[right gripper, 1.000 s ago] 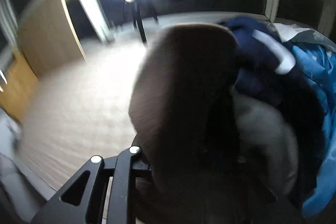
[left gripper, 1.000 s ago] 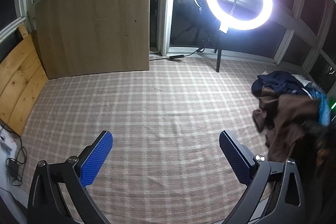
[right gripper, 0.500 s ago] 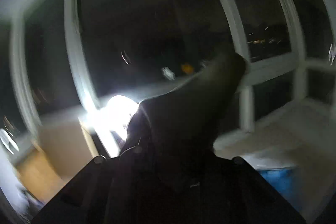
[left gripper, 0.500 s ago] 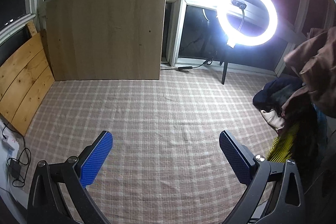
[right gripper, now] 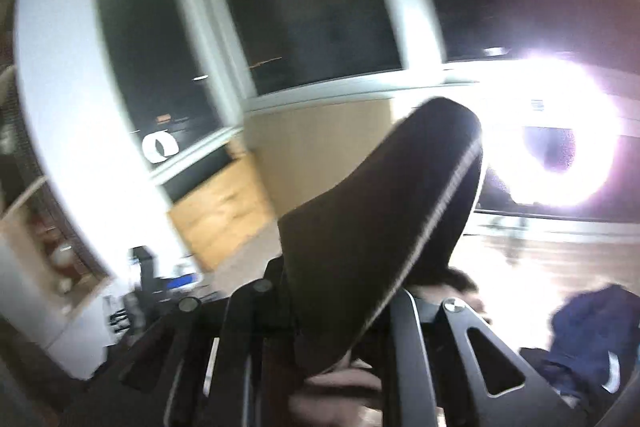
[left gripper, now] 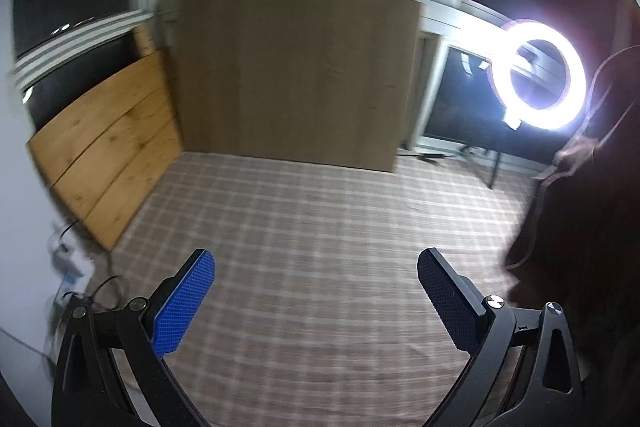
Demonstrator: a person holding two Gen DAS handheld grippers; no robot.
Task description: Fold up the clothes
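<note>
Right gripper [right gripper: 340,311] clamped on brown garment [right gripper: 384,211], long fold pointing up, tilted right. Left gripper [left gripper: 316,291] fingers wide, empty, over checked bedsheet [left gripper: 320,219].

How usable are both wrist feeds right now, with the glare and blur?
Left wrist: the ring light flares at right, the edges smear, but the plaid mat and the open left tongs read fine. Right wrist: heavy motion blur, the light blows out, and the dark brown garment in the right tongs is a near silhouette.

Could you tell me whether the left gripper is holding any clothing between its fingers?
No, the left gripper is open, with only the bare checked mat showing between its blue fingers.
</note>
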